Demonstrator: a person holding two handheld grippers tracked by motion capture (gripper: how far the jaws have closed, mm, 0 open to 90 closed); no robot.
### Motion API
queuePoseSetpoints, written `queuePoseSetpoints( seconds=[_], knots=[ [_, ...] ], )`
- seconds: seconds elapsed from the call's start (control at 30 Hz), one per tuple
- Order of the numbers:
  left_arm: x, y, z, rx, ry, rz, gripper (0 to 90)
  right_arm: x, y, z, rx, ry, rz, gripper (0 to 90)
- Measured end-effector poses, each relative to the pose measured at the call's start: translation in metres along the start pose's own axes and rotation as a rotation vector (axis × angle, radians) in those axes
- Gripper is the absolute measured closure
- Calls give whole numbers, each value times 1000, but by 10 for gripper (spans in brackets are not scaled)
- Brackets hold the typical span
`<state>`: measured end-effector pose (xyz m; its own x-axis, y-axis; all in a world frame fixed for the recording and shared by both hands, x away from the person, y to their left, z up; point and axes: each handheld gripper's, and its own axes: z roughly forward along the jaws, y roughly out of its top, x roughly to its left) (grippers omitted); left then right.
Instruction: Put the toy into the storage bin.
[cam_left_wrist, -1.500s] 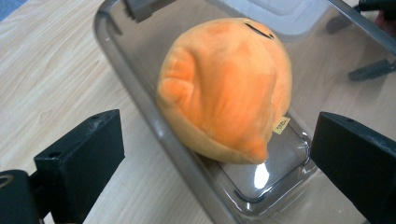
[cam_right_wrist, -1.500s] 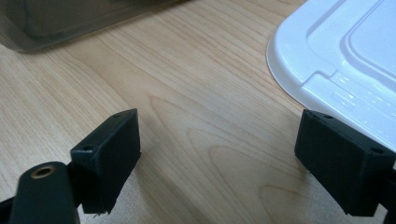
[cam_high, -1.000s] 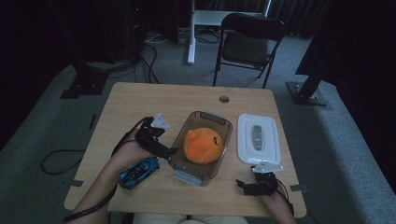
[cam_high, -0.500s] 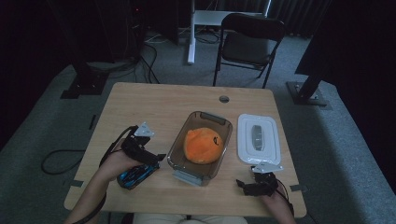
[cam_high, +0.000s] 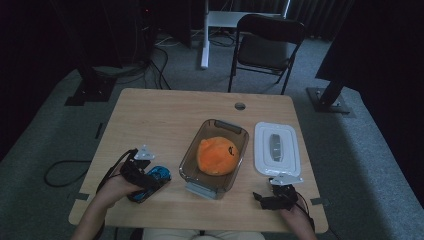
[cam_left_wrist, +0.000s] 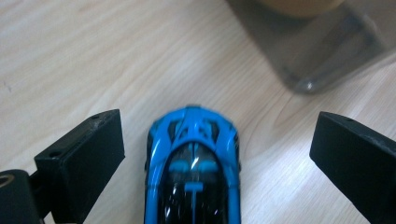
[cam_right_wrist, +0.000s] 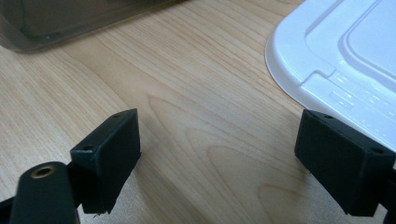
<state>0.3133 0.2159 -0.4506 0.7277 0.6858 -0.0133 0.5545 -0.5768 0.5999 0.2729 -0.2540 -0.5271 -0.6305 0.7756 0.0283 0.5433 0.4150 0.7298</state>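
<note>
A blue toy car (cam_left_wrist: 192, 172) lies on the wooden table (cam_high: 165, 120) near its front left edge, nose pointing toward the container. My left gripper (cam_left_wrist: 219, 137) stands open with one jaw on each side of the car, neither touching it. From the high view the left gripper (cam_high: 145, 180) sits over the car (cam_high: 160, 174). A clear container (cam_high: 192, 162) holds an orange plush toy (cam_high: 217, 155). Its white lid (cam_high: 276, 148) lies to the right. My right gripper (cam_right_wrist: 222, 140) is open over bare wood just short of the lid (cam_right_wrist: 345, 51), holding nothing.
The container's corner (cam_left_wrist: 322, 60) is close ahead of the left gripper. A round cable hole (cam_high: 240, 106) is near the table's far edge. A black chair (cam_high: 267, 42) stands beyond the table. The right gripper (cam_high: 270, 194) rests near the front right edge.
My left gripper has drawn back from beside the container toward the person and now straddles the blue car. The right gripper, container and lid have not moved.
</note>
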Motion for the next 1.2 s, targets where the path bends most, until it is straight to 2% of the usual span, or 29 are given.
queuePoseSetpoints(
  seconds=[0.23, 0.37, 0.4, 0.43, 0.5, 0.63, 0.77, 0.8, 0.93, 1.03, 1.2],
  knots=[
    [1, -19, 11, 75, 38, -8, 38, 0, 0, 0, 0, -1, 1, 136],
    [0, -25, 17, 109, 26, -14, 38, 0, 0, 0, 0, -2, 4, 137],
    [-2, -29, 21, 135, 39, -9, 37, 0, 0, 0, 0, -2, 4, 136],
    [-2, -30, 23, 141, 48, -15, 37, 0, 0, 0, -1, -3, 3, 137],
    [-2, -31, 24, 144, 46, -15, 37, 0, 0, 0, -1, -2, 2, 137],
    [1, -36, 30, 168, 69, -29, 37, 0, 0, 0, -1, -2, 2, 136],
    [3, -38, 34, 184, 64, -28, 38, 0, 0, 0, -3, 0, 4, 136],
    [3, -38, 35, 194, 59, -16, 42, -1, 0, 0, -4, 1, 6, 137],
    [3, -36, 38, 201, 46, -20, 46, -1, 0, 0, -5, 1, 10, 137],
    [5, -35, 37, 209, 53, -29, 61, -1, 0, 0, -4, 0, 10, 137],
    [7, -35, 33, 186, 53, -38, 191, 0, 0, 0, -3, -2, 6, 137]
  ],
)
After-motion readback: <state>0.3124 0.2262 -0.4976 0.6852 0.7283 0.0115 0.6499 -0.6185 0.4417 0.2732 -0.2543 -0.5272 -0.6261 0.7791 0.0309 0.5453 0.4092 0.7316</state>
